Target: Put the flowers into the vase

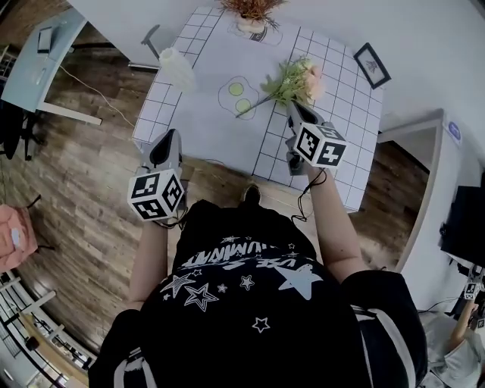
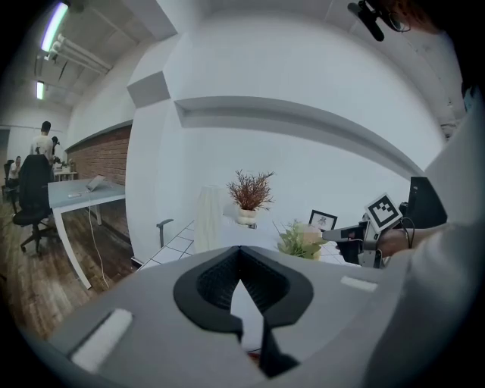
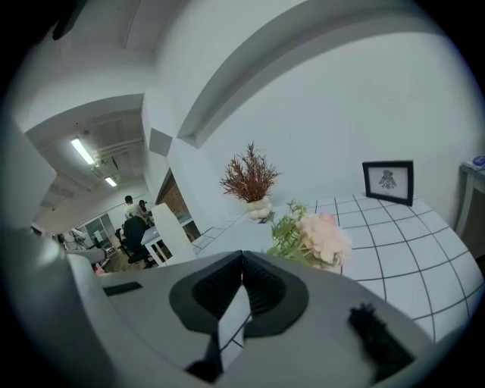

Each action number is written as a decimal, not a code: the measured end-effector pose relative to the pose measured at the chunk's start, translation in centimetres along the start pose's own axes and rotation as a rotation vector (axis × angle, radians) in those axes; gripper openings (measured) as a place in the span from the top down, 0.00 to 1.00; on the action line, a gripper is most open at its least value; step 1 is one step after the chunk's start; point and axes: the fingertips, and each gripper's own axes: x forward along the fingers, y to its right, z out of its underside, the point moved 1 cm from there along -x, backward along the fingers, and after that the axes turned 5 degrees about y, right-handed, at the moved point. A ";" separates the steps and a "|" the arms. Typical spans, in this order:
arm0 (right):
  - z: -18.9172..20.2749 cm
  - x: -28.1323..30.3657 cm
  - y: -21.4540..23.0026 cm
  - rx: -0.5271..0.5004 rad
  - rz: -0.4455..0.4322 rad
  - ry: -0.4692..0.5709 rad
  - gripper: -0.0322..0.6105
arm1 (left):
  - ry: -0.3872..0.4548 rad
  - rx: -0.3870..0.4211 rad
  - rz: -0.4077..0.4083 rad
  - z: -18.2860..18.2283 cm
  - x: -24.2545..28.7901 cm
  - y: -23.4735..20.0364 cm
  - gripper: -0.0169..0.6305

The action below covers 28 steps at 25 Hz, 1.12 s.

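A bunch of pink and green flowers (image 1: 294,80) lies on the white grid-patterned table (image 1: 337,114), stems toward the table's middle. The ribbed white vase (image 1: 177,68) stands upright near the table's left edge. My right gripper (image 1: 292,107) hovers just in front of the flowers, shut and empty; the right gripper view has the flowers (image 3: 314,236) straight ahead and the vase (image 3: 173,233) off to the left. My left gripper (image 1: 168,137) hangs at the table's near left edge, shut with nothing in it. The left gripper view takes in the vase (image 2: 208,220), the flowers (image 2: 300,241) and the right gripper (image 2: 342,235).
A potted dried plant (image 1: 251,14) stands at the table's far edge and a framed picture (image 1: 371,64) at its right. A fried-egg mat (image 1: 236,97) lies mid-table. A desk (image 1: 42,61) stands left on the wooden floor; people sit far back (image 3: 135,220).
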 end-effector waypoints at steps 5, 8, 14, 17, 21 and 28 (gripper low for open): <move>0.6 0.6 -0.2 0.032 -0.029 -0.015 0.93 | -0.006 0.028 0.006 -0.4 0.9 0.4 0.96; 0.8 0.6 -0.4 0.046 -0.034 -0.016 0.93 | 0.019 0.027 0.014 -1.2 1.8 0.3 0.96; 0.6 0.6 0.4 0.067 0.034 0.007 0.93 | 0.081 0.066 0.108 -2.9 4.3 0.8 0.96; 0.7 0.7 0.1 0.078 0.073 0.015 0.93 | 0.091 0.064 0.131 -3.5 5.6 -0.6 0.96; 1.0 1.5 -0.8 0.090 0.109 0.015 0.93 | 0.105 0.072 0.130 -4.4 7.2 -3.4 0.96; 1.2 2.8 -1.3 0.213 0.162 0.100 0.93 | 0.084 0.077 0.172 -4.2 9.3 -7.3 0.96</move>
